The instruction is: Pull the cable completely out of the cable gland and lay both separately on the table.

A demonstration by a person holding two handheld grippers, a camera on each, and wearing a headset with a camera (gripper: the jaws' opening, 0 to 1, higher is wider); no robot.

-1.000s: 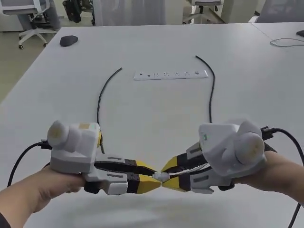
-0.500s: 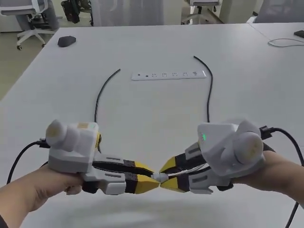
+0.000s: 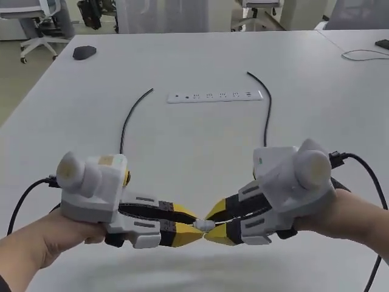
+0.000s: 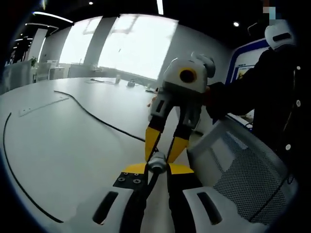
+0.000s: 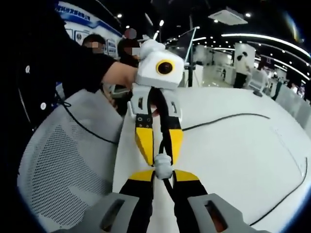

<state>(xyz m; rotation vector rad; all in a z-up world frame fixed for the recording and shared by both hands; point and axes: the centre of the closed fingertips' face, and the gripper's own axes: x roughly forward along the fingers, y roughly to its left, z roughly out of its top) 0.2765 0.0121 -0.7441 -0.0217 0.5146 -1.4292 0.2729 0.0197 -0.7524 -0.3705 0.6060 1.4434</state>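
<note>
My two grippers meet tip to tip low over the white table [image 3: 194,152], close to its near edge. A small whitish cable gland [image 3: 202,226] sits right where the yellow tips touch. The left gripper [image 3: 196,229] comes in from the left and looks shut on the gland [image 4: 157,162]. The right gripper [image 3: 210,227] comes from the right and is shut on the thin cable [image 3: 243,215] that runs back between its jaws. In the right gripper view the gland [image 5: 163,165] rests at the tips, with the cable [image 5: 169,188] trailing down from it.
A white power strip [image 3: 213,96] lies mid-table, with a loose black cable [image 3: 127,118] on its left and another [image 3: 268,109] on its right. A dark mouse [image 3: 84,53] sits far left. A mesh chair back [image 4: 243,165] stands behind the near edge.
The right gripper has rolled slightly, so its body sits a little higher. Both tips stay together on the gland and cable.
</note>
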